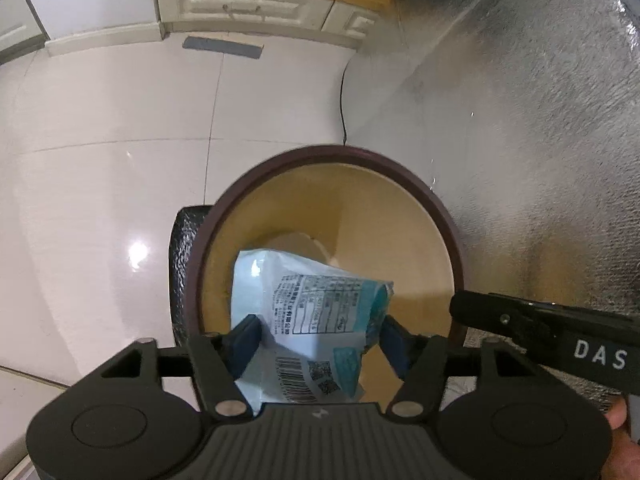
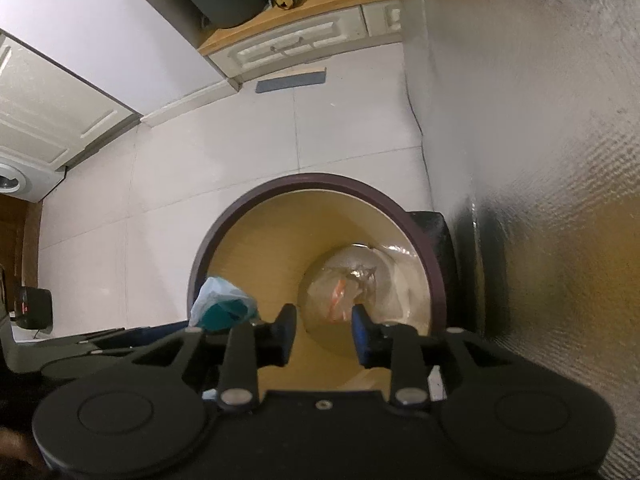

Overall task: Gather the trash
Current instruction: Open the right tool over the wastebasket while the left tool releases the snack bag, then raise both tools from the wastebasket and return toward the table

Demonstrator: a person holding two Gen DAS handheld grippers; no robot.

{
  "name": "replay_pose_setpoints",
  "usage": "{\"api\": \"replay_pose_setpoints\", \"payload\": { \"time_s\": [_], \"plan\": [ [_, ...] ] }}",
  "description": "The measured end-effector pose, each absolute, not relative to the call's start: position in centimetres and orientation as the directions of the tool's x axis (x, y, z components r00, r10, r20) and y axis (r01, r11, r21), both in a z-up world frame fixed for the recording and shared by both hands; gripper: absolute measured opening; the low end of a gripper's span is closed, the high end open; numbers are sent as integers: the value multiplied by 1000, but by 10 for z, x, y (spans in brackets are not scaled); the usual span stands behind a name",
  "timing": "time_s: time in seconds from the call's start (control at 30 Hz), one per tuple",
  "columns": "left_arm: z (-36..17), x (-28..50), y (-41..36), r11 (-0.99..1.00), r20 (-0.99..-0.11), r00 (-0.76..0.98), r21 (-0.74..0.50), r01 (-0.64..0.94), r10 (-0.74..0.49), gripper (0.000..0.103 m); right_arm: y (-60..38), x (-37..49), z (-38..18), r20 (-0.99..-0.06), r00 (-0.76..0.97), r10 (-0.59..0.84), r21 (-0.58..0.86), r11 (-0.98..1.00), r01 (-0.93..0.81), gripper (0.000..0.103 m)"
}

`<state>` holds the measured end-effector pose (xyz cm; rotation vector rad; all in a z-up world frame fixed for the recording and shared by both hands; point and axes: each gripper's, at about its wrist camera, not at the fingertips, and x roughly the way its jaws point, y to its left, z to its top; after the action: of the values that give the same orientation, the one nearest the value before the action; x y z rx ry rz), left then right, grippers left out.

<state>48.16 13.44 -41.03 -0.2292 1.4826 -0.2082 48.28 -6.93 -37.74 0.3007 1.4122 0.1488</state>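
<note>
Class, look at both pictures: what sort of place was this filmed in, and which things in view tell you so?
Probably a room in a home: glossy white floor tiles, a cream cabinet with a drawer under a wooden top, and a round waste bin on the floor.

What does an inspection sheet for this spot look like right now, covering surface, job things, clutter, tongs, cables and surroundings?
Surface: glossy white tiled floor.
Job's things: pale blue wrapper over the bin; clear plastic trash at the bin's bottom.
Clutter: grey strip on the floor.
Tongs: left tongs around the wrapper, pad contact unclear; right tongs open, nothing between them.
Cables: black cord behind the bin.
Surroundings: white drawer cabinet, silvery textured wall.
</note>
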Motion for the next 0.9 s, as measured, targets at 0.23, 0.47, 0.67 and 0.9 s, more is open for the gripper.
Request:
{"api": "replay_pose_setpoints", "payload": {
  "time_s": [0.23, 0.47, 0.67, 0.9],
  "plan": [
    [-414, 479, 137, 967, -966, 50, -255, 2, -255, 84, -75, 480, -379, -951, 150, 271, 285, 955, 81, 33],
    [-409, 475, 149, 976, -975, 46, -216, -3, -216, 91, -78, 476, -380, -959, 150, 240, 252, 965, 67, 42],
    [-397, 469, 156, 982, -980, 61, -191, -11, -190, 100, -80, 471, -376, -963, 149, 225, 233, 971, 42, 60],
    [-386, 461, 160, 985, -982, 75, -173, -19, -171, 103, -79, 461, -365, -968, 171, 182, 188, 982, 16, 95]
  ]
}}
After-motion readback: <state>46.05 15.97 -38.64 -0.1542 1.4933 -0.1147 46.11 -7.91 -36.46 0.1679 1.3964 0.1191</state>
